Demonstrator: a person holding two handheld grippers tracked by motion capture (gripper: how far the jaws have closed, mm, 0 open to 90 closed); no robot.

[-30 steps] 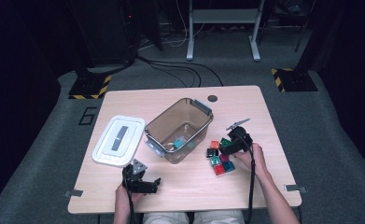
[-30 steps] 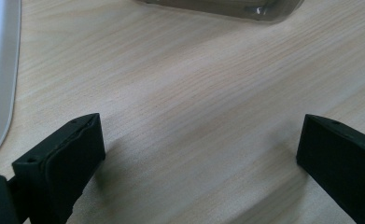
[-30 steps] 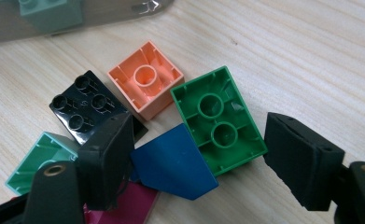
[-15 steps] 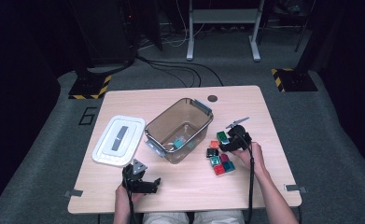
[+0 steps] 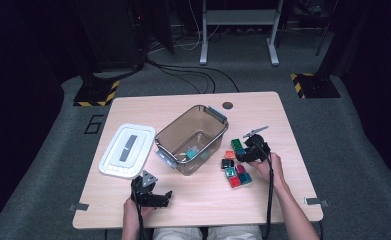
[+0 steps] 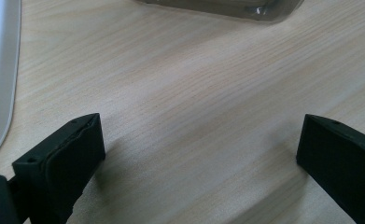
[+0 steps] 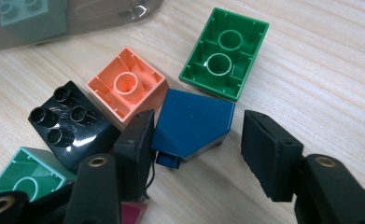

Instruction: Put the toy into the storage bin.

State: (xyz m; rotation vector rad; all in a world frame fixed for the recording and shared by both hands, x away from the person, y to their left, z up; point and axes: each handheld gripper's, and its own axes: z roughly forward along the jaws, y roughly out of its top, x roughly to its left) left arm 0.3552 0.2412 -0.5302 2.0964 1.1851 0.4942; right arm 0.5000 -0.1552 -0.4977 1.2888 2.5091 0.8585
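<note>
My right gripper (image 7: 199,129) stands low over a cluster of bricks at the table's right (image 5: 243,152). A dark blue sloped brick (image 7: 192,123) lies between its jaws, which have just been closing. The left pad is at the brick's edge and a small gap shows at the right pad. Around the blue brick lie a green brick (image 7: 224,53), an orange one (image 7: 126,86), a black one (image 7: 68,121) and a mint one (image 7: 24,175). My left gripper (image 6: 203,135) rests open on bare wood near the front edge (image 5: 162,199).
A clear brown bin (image 5: 180,122) stands mid-table with a teal brick (image 5: 190,152) inside. Its white lid (image 5: 128,150) lies to the left. Red and magenta bricks (image 5: 238,175) sit close to the right hand. The table's far right is bare wood.
The right gripper's jaws have narrowed around the blue brick. Both hands stay where they were, and the left gripper is unchanged.
</note>
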